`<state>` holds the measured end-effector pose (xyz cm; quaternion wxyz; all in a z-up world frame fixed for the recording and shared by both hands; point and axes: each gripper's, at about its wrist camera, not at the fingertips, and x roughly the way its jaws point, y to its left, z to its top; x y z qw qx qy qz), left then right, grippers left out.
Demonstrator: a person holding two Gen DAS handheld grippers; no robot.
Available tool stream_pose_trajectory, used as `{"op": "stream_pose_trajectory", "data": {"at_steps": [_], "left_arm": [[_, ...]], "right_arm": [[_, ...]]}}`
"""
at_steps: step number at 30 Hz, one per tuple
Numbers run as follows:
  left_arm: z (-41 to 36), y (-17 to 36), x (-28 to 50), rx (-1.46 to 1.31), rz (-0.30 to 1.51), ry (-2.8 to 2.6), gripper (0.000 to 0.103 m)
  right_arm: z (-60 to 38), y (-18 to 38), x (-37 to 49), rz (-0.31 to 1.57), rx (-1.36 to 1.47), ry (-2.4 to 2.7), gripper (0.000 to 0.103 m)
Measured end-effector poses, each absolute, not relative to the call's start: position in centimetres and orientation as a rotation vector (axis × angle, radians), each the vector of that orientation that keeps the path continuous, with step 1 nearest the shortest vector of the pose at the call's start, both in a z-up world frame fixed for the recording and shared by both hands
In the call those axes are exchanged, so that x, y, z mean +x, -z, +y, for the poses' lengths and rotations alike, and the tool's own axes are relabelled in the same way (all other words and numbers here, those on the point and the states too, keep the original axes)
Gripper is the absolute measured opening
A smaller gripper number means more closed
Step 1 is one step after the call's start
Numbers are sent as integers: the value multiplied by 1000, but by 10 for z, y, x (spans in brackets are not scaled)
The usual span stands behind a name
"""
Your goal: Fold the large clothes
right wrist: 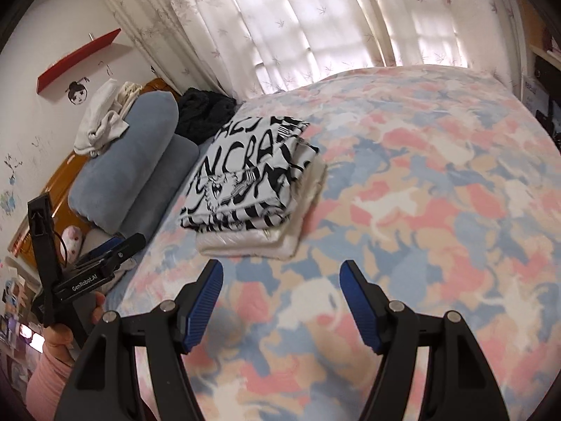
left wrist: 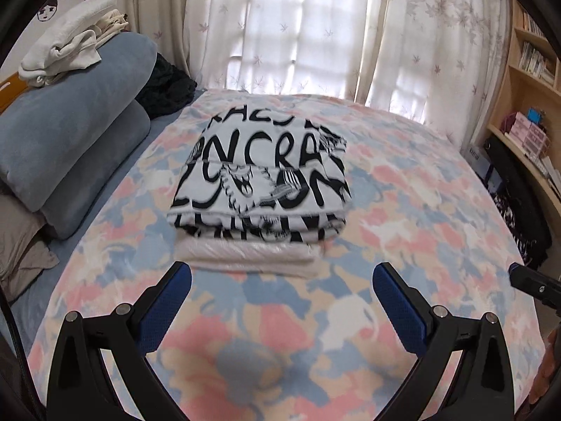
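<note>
Blue ribbed pads line the fingers of both tools, and on both the jaws stand wide apart with nothing between them. The left gripper point(left wrist: 282, 277) hovers over the bed cover point(left wrist: 403, 210), just before the stack of clothes. The right gripper point(right wrist: 280, 273) hovers to the right of it, also near the stack but not touching.

The task's thing, a black-and-white printed garment point(left wrist: 261, 182), lies folded into a compact block near the middle of the bed. It rests on a folded cream garment point(left wrist: 245, 254), whose edge shows below it on the near side. To me the folding of this piece looks finished, or nearly so.

What can go wrong: the two pieces lie one on the other, so a low grasp at the near edge may catch the cream layer together with the printed one and pull the whole stack open. The printed block has loose layers at its right corner point(right wrist: 305, 147); a pinch there may take only the top layer and unfold it. The soft cover can also bunch up into the jaws if they close too low.

As for containers, I see no basket or box for the clothes. Only the wooden shelves point(left wrist: 526, 80) at the right hold books and small boxes. Blue pillows point(left wrist: 70, 133) at the left carry a pile of white cloth point(left wrist: 66, 49).
</note>
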<state>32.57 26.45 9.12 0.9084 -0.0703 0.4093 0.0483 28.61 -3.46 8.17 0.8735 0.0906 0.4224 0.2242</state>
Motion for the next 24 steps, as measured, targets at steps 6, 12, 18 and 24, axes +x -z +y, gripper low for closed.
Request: {"op": "stream_pose_trajectory", "data": {"at_steps": [6, 12, 18, 24], "left_arm": [[236, -91, 297, -127, 896, -92, 103], [204, -95, 265, -120, 880, -71, 103], [159, -93, 210, -103, 794, -77, 103], [110, -72, 161, -40, 744, -82, 103]], "right_arm": [[-61, -94, 252, 889, 141, -432, 69], [-82, -98, 219, 890, 87, -396, 70], [-99, -79, 179, 873, 89, -378, 71], [-112, -55, 136, 810, 118, -328, 73]]}}
